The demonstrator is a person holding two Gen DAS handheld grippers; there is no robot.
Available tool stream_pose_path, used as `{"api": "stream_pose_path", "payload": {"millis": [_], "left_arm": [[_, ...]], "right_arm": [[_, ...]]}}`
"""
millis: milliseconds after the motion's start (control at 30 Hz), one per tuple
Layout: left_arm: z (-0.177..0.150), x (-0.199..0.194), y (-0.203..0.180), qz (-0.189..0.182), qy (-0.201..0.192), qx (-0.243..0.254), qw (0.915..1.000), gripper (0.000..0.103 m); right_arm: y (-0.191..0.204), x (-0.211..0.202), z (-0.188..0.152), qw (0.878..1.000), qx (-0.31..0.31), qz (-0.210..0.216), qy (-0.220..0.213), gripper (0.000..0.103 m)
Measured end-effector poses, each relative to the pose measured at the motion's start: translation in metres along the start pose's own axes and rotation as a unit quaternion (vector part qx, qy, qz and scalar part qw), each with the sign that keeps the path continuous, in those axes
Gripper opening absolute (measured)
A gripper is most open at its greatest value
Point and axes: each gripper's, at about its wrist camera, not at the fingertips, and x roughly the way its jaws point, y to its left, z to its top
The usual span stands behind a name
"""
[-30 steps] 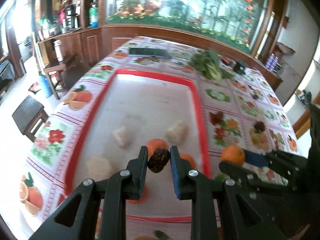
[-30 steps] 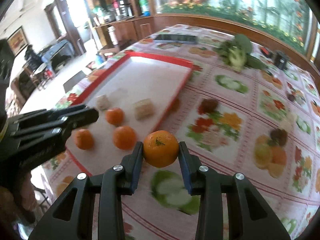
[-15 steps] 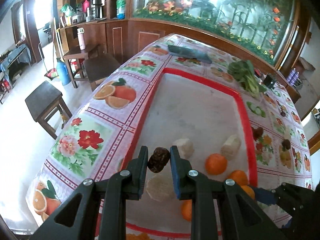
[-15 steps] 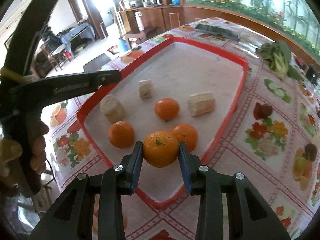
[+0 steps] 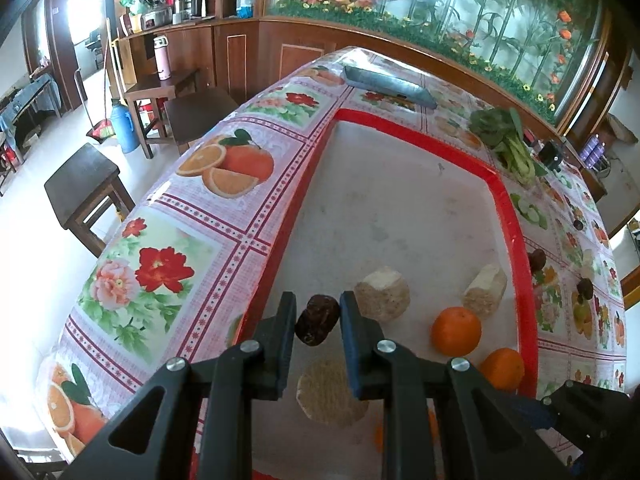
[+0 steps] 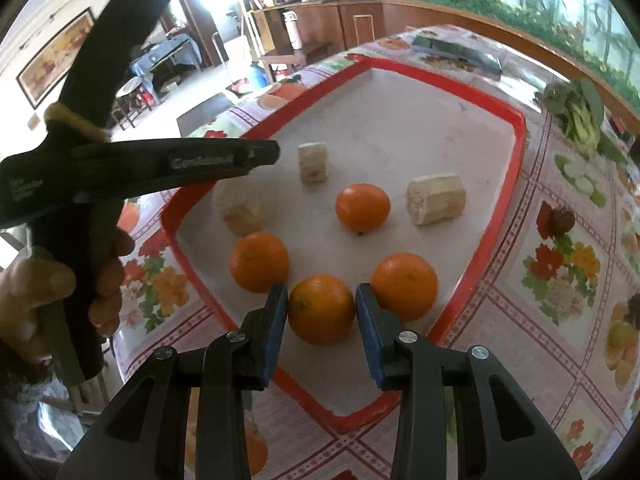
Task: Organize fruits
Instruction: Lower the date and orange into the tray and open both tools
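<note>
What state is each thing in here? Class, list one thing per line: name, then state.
Left claw: shut on a dark fruit, held above the tray.
Right claw: shut on an orange, over the tray.
Tray: holds three loose oranges and three pale blocks.
Greens: lying on the table beyond the tray.

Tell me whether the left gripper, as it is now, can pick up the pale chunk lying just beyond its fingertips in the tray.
Probably not yet. The left gripper is shut on a dark dried fruit, so its jaws are full. The pale chunk itself lies unobstructed.
</note>
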Motion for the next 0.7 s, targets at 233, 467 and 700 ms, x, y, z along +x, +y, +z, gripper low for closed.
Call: {"api": "stream_pose_path", "payload": {"millis": [233, 467, 700], "left_arm": [[0.000, 0.010, -0.003, 0.003, 0.009, -0.001, 1.0000, 0.025], [-0.002, 0.014, -0.004, 0.007, 0.016, 0.001, 0.9998, 0.026], [-0.006, 0.013, -0.007, 0.013, 0.020, 0.003, 0.9997, 0.050]], "right_arm": [[0.006, 0.005, 0.003, 1.000, -0.018, -0.012, 0.000, 0.034], [0.007, 0.005, 0.002, 1.000, -0.023, -0.017, 0.003, 0.035], [0.011, 0.002, 0.000, 0.999, -0.027, -0.024, 0.001, 0.041]]}}
